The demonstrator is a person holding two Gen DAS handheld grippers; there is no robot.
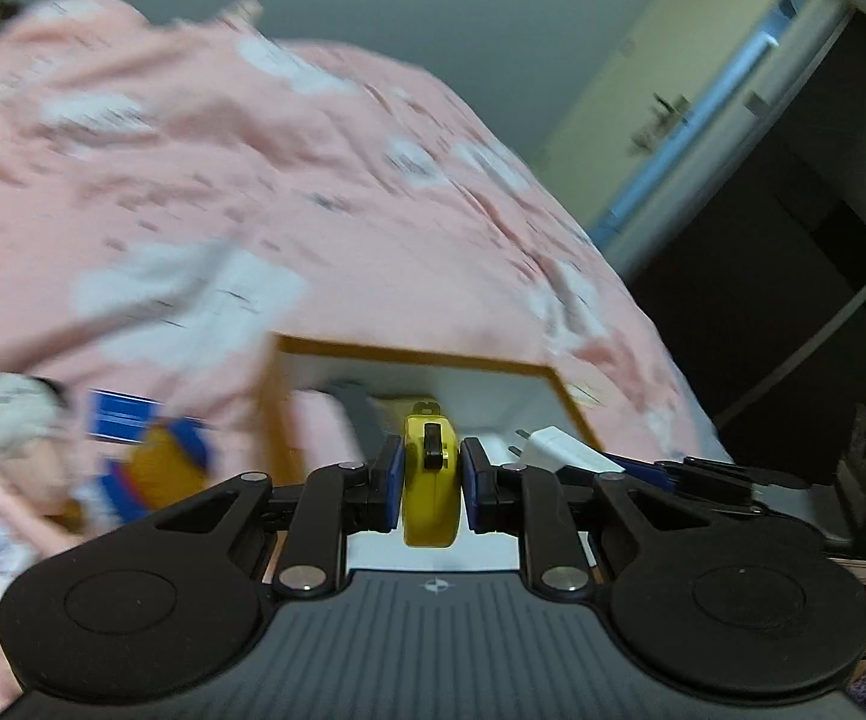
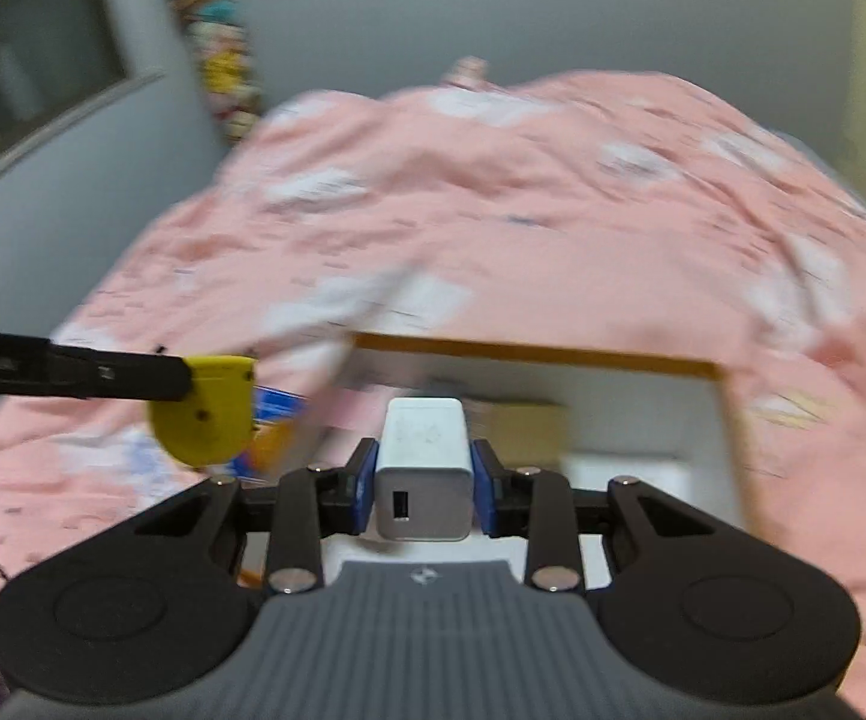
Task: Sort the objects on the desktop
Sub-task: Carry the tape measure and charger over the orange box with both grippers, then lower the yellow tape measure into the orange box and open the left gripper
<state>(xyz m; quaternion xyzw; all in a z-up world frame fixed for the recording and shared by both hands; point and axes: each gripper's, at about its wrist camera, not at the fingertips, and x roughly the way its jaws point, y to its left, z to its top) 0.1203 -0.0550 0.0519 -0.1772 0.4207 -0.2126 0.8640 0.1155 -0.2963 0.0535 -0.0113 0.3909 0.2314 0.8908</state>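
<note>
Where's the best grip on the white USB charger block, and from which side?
Across the two wide flat side faces of the white USB charger block, coming in from the port end, prongs pointing away. Those faces are parallel, so the pads sit flush. The right gripper already holds it that way. The left wrist view shows the prongs at the far end, so avoid that end.

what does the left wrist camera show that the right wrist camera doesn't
Only the left wrist view shows the pale door and the dark wardrobe. Only the right wrist view shows the hanging stuffed toys and the charger's USB port. Both show the yellow tape measure held by the left gripper, the white plug-in charger held by the right gripper, the wood-rimmed tray and the pink patterned bedcover.
</note>
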